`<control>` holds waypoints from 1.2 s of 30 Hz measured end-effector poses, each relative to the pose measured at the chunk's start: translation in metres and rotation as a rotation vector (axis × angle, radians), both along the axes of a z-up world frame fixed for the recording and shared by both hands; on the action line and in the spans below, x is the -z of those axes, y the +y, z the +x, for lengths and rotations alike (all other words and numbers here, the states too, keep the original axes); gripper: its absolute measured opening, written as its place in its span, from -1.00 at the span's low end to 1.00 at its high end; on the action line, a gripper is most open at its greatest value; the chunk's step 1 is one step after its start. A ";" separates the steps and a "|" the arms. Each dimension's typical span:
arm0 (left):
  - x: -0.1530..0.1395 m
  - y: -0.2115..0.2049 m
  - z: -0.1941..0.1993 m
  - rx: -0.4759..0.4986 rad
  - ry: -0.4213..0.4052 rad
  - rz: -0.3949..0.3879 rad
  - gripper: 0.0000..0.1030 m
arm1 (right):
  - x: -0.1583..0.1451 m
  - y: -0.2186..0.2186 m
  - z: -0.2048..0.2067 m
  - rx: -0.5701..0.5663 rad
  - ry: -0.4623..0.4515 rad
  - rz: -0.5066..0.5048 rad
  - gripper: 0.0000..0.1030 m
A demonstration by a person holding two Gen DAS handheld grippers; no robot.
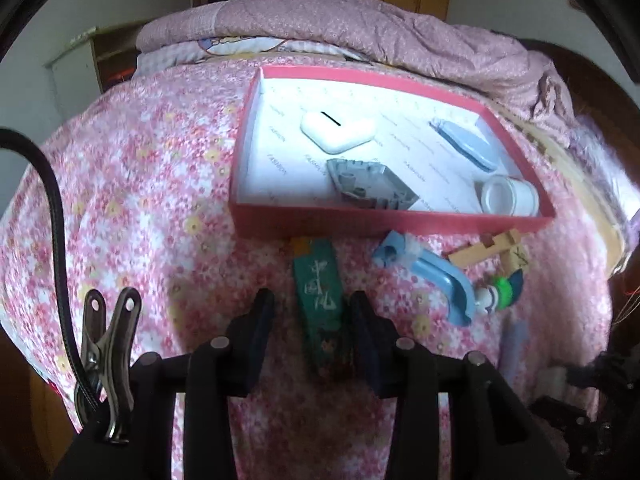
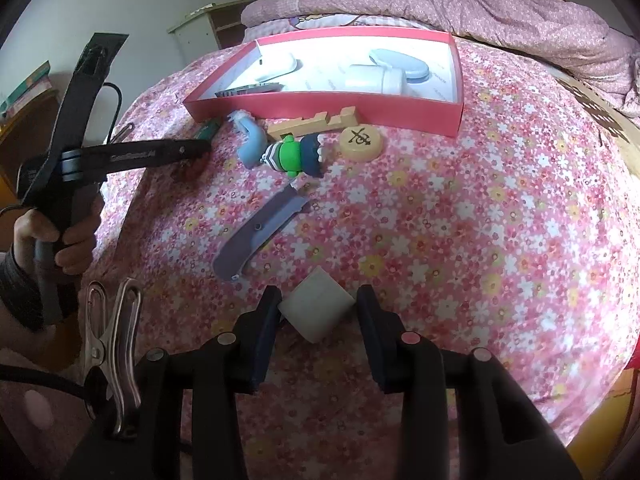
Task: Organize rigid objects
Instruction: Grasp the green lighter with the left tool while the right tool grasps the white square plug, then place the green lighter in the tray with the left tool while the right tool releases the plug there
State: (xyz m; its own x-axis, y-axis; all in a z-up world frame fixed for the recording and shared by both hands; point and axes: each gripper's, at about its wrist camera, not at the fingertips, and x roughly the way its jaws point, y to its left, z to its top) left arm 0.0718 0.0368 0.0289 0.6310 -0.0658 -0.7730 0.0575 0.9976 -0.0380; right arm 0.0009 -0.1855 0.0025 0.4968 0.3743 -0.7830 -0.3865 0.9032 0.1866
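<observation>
Now | left gripper (image 1: 312, 312) jaws pinching green box (image 1: 320, 300) | right gripper (image 2: 318, 306) jaws pinching white block (image 2: 316, 308)

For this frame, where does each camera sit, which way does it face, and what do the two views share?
Left wrist: on the left gripper, low over the bedspread, facing the red box; its fingers straddle a green block.
Right wrist: on the right gripper, further back, facing the same box; its fingers flank a white block. The person's left hand and the left gripper show at left.
Shared: box, green block, blue curved piece, green figurine.
</observation>
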 end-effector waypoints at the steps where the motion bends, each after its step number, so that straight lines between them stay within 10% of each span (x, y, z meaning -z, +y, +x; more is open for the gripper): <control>1: 0.000 -0.002 0.001 0.001 -0.006 0.017 -0.19 | 0.000 0.000 0.001 0.000 0.000 0.000 -0.22; 10: 0.001 -0.005 0.003 -0.009 -0.005 0.027 -0.53 | 0.001 -0.002 0.003 0.005 0.007 0.019 -0.22; 36: -0.051 0.007 -0.015 0.009 -0.098 -0.076 -0.53 | -0.025 -0.010 0.012 0.053 -0.083 0.078 -0.22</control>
State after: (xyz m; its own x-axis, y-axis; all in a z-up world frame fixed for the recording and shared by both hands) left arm 0.0563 0.0440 0.0802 0.7025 -0.1280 -0.7001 0.0734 0.9915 -0.1076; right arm 0.0129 -0.1956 0.0278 0.5792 0.4041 -0.7080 -0.3553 0.9068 0.2269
